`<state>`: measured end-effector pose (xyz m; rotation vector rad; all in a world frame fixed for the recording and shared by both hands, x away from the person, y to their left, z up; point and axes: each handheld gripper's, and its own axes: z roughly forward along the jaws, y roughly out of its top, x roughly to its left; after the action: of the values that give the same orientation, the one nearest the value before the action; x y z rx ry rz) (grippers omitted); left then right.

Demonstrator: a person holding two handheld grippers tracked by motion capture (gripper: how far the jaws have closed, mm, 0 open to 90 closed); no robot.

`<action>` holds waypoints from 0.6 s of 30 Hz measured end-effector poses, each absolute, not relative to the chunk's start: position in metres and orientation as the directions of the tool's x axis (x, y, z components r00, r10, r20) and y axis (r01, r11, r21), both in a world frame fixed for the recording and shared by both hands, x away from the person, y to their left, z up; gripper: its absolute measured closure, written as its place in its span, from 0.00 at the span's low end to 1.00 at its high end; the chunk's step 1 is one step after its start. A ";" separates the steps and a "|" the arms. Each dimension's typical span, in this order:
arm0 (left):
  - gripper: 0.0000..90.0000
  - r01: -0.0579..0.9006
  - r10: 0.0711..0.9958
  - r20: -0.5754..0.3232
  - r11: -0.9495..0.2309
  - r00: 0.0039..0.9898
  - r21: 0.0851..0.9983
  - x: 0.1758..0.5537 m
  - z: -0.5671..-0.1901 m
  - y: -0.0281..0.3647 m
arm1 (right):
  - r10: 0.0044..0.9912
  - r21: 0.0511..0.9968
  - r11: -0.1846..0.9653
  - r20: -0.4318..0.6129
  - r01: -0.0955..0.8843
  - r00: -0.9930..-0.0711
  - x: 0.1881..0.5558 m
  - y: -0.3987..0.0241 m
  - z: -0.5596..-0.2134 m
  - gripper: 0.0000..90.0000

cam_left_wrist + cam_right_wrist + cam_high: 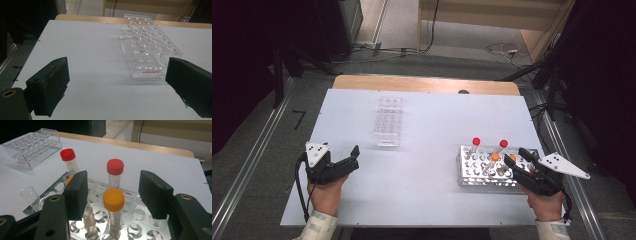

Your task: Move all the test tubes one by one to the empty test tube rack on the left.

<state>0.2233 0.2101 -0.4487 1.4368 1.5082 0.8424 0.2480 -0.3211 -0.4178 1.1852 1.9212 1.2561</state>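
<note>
With my right gripper (112, 192) jaws apart around the orange-capped tube (113, 206) standing in the metal rack (140, 220), closing off-centre could tilt it against the 2 red-capped tubes (115, 173) behind.

A clear rack (388, 121) is sitting empty on the white bench (427, 125), well apart from the metal one, its long side running away toward the far edge. Red lettering (151, 71) is showing on its near end. A wooden strip (427, 84) is edging the bench at the back. Beyond it, cables (504, 50) are lying on the grey floor (452, 60), and metal rails (247, 170) are running along both sides.
</note>
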 end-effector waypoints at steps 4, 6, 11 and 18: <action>0.07 0.408 0.990 -0.134 0.108 0.036 0.907 0.223 -0.449 0.210 | 0.883 0.909 0.183 0.015 0.374 -0.468 0.248 -0.319 -0.420 0.47; 0.07 0.407 0.990 -0.136 0.112 0.031 0.907 0.223 -0.449 0.211 | 0.885 0.906 0.187 0.012 0.379 -0.466 0.249 -0.318 -0.422 0.48; 0.07 0.408 0.989 -0.143 0.119 0.028 0.905 0.222 -0.449 0.212 | 0.892 0.907 0.176 0.018 0.384 -0.451 0.250 -0.318 -0.426 0.56; 0.07 0.410 0.989 -0.145 0.121 0.029 0.904 0.222 -0.449 0.212 | 0.891 0.899 0.192 0.008 0.393 -0.454 0.252 -0.318 -0.428 0.62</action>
<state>0.2223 0.2120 -0.4494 1.4263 1.5232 0.8349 0.2516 -0.3180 -0.4285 1.1956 1.9407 1.2216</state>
